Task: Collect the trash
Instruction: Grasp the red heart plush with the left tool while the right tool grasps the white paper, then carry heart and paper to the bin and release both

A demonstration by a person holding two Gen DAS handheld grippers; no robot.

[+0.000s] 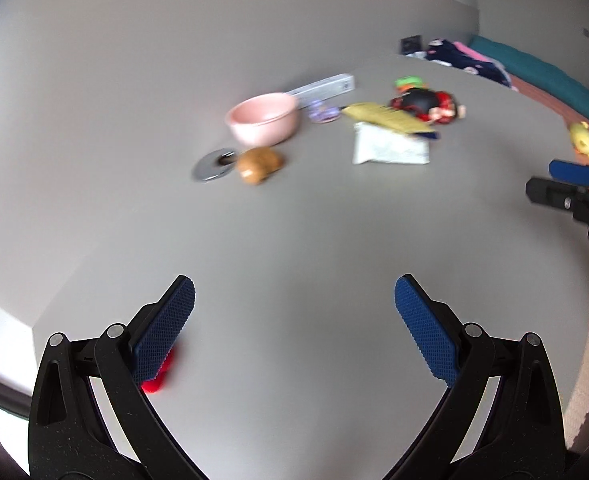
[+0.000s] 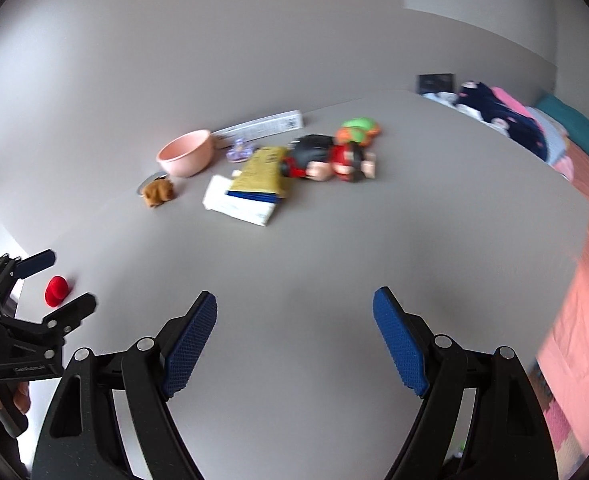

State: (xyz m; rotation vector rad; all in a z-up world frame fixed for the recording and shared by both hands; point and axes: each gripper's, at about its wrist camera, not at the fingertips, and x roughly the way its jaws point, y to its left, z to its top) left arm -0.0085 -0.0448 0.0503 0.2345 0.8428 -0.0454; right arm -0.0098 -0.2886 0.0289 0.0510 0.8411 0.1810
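On the grey table [image 1: 294,232], a white packet [image 1: 390,146] lies under a yellow packet [image 1: 386,118]. They show again in the right wrist view, the white packet [image 2: 240,200] nearer and the yellow packet [image 2: 262,172] behind it. A long white box [image 1: 322,88] and a purple wrapper [image 1: 324,112] lie behind a pink bowl [image 1: 262,120]. A small red cap [image 1: 158,376] peeks out beside my left gripper's [image 1: 294,292] left finger. That gripper is open and holds nothing. My right gripper [image 2: 294,304] is open too, over bare table. Everything is blurred.
A brown lump [image 1: 258,164] sits by a metal grommet [image 1: 214,164]. A red and black doll [image 1: 426,106] and a green toy [image 1: 408,82] lie behind the packets. The table edge [image 2: 586,216] drops to pink matting on the right. Dark clothes [image 2: 490,116] lie at the far corner.
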